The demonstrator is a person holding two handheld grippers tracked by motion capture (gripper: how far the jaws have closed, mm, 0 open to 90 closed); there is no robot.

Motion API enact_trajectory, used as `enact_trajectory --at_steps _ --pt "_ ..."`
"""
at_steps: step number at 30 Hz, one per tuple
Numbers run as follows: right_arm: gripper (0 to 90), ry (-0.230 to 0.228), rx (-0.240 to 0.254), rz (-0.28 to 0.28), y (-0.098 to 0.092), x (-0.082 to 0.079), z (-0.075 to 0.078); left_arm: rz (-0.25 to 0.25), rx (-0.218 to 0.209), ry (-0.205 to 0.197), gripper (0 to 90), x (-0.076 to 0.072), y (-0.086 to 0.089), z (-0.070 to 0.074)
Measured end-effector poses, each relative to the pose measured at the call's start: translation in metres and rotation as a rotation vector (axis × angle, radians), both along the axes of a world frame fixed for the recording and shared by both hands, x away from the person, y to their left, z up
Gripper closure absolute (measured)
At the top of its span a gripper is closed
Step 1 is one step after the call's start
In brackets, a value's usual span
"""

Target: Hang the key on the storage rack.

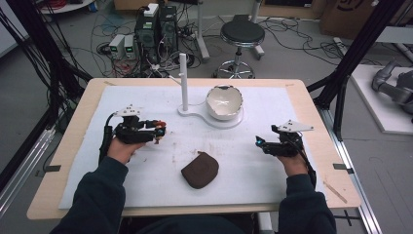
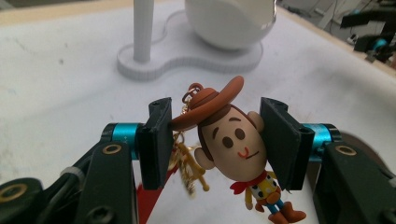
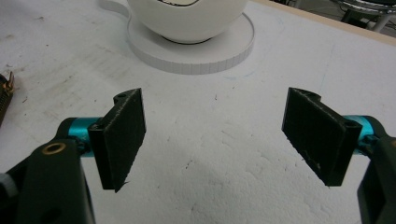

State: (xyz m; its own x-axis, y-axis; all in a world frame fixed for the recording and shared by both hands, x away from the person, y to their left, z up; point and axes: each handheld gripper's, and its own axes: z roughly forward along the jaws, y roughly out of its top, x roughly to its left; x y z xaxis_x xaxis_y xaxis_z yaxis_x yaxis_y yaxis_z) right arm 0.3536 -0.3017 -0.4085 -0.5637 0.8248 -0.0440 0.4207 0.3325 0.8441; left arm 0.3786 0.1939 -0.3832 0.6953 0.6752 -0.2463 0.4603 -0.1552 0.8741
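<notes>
Holding the cowboy keychain (image 2: 233,144) by its head in your left gripper (image 2: 219,140), clear of the mat, chain dangling free for the white peg stand (image 1: 183,83); right gripper (image 3: 224,140) wide open, empty.

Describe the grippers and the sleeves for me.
Both the left gripper and right gripper are black, with flat rectangular black pads, turquoise metal cylinders behind them and brass-coloured pivot pins. Each carries a grey three-cornered plate on top and trails a black cable. The sleeves are dark navy.
</notes>
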Motion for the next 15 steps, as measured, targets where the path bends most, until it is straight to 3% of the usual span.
enact_trajectory --at_steps 3,5,6,15 --pt "21.9 -0.002 0.005 -0.003 -0.001 0.0 0.0 0.012 -0.064 -0.032 46.1 0.006 -0.001 0.015" --pt "21.9 -0.004 0.008 -0.006 -0.001 0.0 0.001 0.01 -0.077 -0.036 46.1 0.008 -0.001 0.019" --pt "21.9 -0.004 0.007 -0.004 -0.002 0.0 0.001 0.008 -0.096 -0.061 46.1 0.015 -0.003 0.031" --pt "21.9 -0.004 0.006 0.003 -0.001 0.0 0.001 -0.007 -0.115 -0.096 46.1 0.045 -0.018 0.064"
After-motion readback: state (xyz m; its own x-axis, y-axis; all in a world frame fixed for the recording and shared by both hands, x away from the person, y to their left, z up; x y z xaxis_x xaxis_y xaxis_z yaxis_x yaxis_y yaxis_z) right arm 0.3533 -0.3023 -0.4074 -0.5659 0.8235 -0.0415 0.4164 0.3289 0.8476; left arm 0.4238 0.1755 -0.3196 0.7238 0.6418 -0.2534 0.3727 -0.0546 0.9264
